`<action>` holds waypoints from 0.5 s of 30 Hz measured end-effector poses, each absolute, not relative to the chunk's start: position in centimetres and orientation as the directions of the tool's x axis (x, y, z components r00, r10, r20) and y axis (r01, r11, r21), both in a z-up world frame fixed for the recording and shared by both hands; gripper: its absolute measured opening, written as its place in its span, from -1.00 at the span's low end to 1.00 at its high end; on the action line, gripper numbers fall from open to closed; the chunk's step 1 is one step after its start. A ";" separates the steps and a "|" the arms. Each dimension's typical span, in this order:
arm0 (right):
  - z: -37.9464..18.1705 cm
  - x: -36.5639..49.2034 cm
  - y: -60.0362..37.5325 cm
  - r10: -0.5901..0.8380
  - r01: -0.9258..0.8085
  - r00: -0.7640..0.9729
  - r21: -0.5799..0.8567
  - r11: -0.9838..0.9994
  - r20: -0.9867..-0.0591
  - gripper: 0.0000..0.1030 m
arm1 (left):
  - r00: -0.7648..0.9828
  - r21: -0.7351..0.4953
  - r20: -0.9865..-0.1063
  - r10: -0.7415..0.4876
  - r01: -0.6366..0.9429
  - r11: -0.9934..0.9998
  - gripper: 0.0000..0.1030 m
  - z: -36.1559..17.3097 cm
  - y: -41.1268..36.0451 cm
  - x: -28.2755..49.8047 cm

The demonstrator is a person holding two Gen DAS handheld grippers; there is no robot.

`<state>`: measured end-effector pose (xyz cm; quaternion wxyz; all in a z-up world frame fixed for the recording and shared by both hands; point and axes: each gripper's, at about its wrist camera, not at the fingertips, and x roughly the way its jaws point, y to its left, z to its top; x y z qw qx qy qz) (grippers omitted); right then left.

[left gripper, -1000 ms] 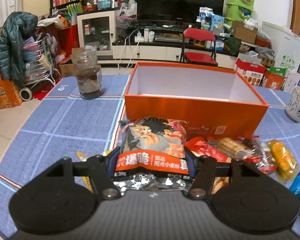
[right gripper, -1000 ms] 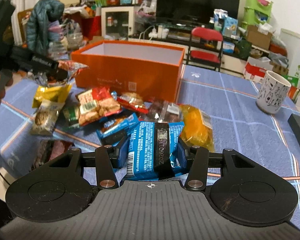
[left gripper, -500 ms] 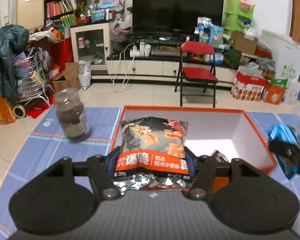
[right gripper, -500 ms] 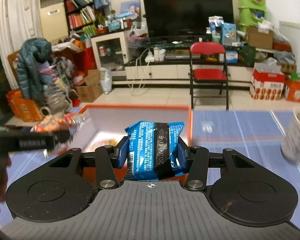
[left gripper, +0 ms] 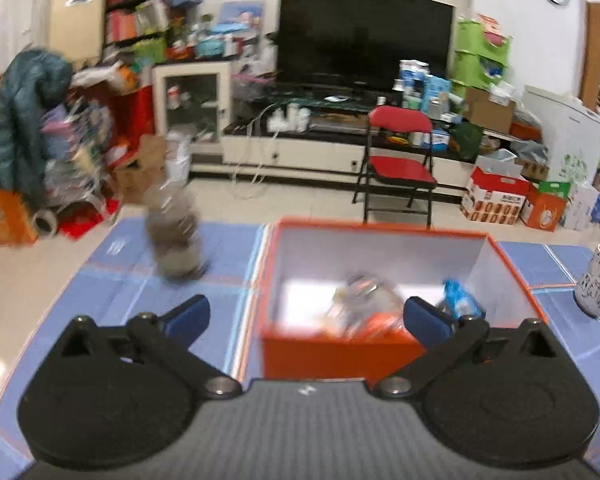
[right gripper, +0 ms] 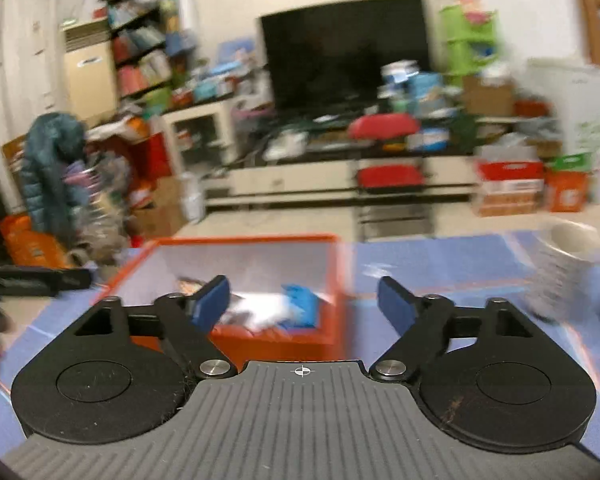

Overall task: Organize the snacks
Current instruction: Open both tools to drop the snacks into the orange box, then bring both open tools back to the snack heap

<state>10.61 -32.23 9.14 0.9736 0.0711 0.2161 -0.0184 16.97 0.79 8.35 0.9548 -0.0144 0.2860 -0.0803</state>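
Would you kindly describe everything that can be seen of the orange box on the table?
The orange box is an open, lidless rectangular carton, seemingly cardboard, orange outside with pale white inner walls. It sits upright on the blue checked tablecloth, right of a blurred jar. Inside lie snack packets, including a blue packet near its right wall and a blurred silver-and-orange packet. Neither gripper touches it.

A blurred orange-and-silver snack bag (left gripper: 360,312) and a blue packet (left gripper: 460,300) lie inside the orange, white-lined box (left gripper: 332,354), the blue one at its right.
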 end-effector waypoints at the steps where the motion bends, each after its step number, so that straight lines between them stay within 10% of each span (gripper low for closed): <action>1: 8.4 8.6 -32.8 -0.039 0.100 0.905 0.123 0.987 -0.423 0.52 | 0.817 -0.085 -0.556 -0.155 0.129 0.988 0.99 7.9 1.5 15.8; 15: 3.3 4.8 -34.0 -0.008 0.076 0.876 0.122 0.990 -0.481 0.50 | 0.782 -0.090 -0.621 -0.052 -0.005 0.996 0.99 2.1 2.9 9.5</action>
